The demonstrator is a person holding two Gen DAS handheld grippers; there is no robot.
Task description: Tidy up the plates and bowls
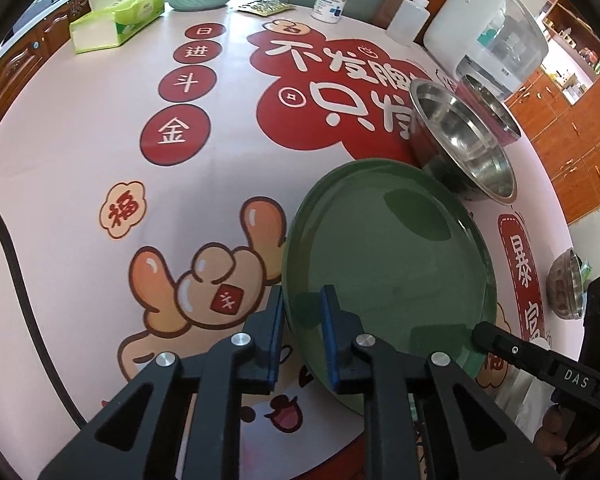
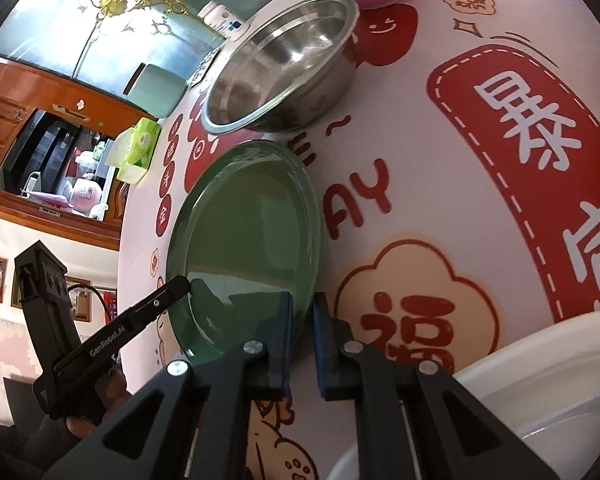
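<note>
Green plate [image 1: 384, 256] pinched by both hand-held grippers [image 1: 302, 332] [image 2: 302, 336]; only right view shows white bowl [image 2: 540, 400].

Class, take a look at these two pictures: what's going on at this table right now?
A person is holding a gripper in each hand, and both are clamped on the rim of a green plate on the printed tablecloth. The left gripper pinches one edge, the right gripper the opposite edge. A steel bowl sits just beyond the plate, and a white dish lies near the right gripper.

Steel bowl [image 1: 464, 140] just beyond plate [image 1: 384, 256]
</note>
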